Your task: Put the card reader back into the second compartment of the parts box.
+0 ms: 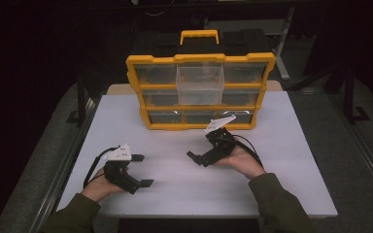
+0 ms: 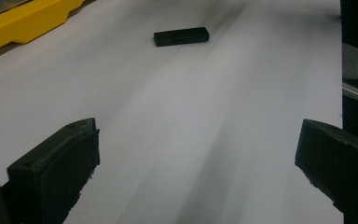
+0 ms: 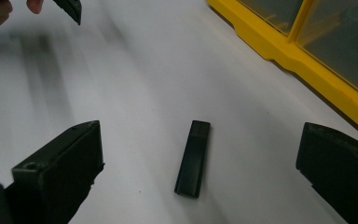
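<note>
— Status, R gripper [image 3: 193, 175]?
— Jaws wide apart, nothing in them. I see a small black bar [image 3: 193, 157] flat on the white table [image 1: 281, 160], lying between the jaws, untouched.
— L gripper [image 2: 196, 172]?
— Also spread, empty, near-left of table, well apart from the bar.
— Surroundings?
— Yellow drawer organizer [image 1: 200, 92] at far edge; one clear drawer [image 1: 200, 83] pulled out, top middle.

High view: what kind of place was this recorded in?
Probably a workshop or lab bench set up for recording. A white table stands in a dark room with metal frame legs behind it, and it bears a yellow parts organizer with clear drawers, one pulled out.
</note>
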### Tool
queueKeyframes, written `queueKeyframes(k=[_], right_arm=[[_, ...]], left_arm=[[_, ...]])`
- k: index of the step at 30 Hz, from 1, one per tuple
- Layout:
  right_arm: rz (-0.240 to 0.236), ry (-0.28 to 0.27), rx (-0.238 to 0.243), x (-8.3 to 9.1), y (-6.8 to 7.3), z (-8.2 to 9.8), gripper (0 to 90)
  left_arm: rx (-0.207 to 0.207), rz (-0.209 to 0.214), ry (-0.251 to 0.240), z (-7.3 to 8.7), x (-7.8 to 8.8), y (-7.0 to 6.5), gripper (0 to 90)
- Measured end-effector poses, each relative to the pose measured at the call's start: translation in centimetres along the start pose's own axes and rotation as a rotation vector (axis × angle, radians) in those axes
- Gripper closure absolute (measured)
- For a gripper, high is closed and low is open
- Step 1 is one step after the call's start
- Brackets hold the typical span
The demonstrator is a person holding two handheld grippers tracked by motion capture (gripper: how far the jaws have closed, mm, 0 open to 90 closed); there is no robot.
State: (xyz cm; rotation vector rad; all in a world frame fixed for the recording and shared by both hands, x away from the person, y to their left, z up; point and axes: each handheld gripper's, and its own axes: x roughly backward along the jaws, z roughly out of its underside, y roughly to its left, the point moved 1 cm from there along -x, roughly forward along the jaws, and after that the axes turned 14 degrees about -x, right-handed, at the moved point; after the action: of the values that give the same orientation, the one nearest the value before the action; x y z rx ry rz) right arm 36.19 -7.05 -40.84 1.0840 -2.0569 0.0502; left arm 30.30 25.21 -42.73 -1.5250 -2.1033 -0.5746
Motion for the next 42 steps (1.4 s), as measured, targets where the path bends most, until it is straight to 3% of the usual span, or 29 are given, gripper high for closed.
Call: queueKeyframes(k=[29, 42], right_arm=[[-0.01, -0.008, 0.014, -2.2, 0.7, -2.4, 0.0], [0.01, 0.018, 0.027, -2.8, 0.6, -2.0, 0.4]], left_arm=[[0.011, -0.001, -0.013, 0.0, 0.1, 0.0, 0.0], [0.009, 0.005, -0.015, 0.0, 0.1, 0.0, 0.0]])
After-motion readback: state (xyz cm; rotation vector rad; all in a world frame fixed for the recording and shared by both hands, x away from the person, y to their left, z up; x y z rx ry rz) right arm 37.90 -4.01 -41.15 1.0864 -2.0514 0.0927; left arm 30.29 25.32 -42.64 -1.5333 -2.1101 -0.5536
